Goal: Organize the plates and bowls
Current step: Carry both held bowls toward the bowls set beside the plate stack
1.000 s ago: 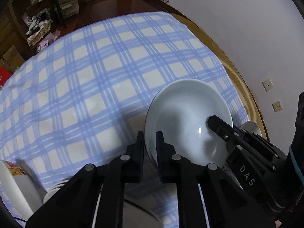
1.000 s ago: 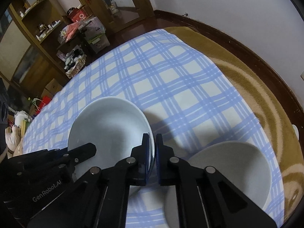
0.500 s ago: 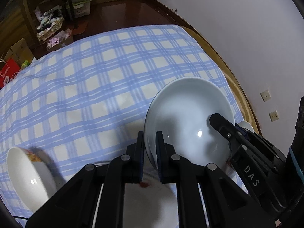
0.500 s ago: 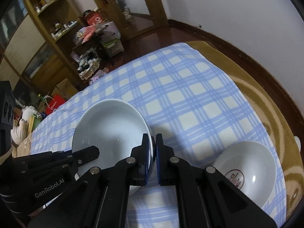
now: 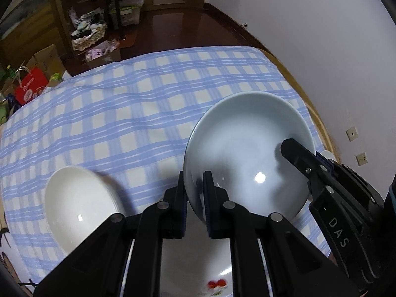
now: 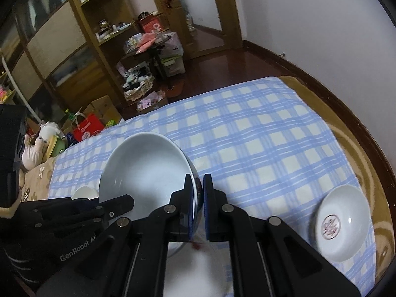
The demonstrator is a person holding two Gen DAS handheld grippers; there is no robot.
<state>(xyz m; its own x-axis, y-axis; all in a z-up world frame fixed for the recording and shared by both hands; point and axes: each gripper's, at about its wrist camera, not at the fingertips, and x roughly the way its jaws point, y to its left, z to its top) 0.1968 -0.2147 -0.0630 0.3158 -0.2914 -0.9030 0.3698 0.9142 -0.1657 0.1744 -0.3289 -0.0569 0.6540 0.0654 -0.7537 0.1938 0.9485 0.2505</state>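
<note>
Bowl [image 5: 247, 153] now lifted higher; left gripper [image 5: 194, 190] and right gripper [image 6: 196, 195] both clamp its rim.

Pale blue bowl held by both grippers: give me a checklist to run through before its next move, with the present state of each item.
1. Left gripper clamped on the pale blue bowl rim: ok.
2. Right gripper clamped on the opposite rim: ok.
3. Bowl raised off the checked tablecloth: ok.
4. White bowl to the left stands apart from the held bowl: ok.
5. Small bowl with red emblem stands apart, near the cloth's edge: ok.
6. Dish with red print directly below is a free landing spot: cannot tell, mostly hidden by the fingers.
</note>
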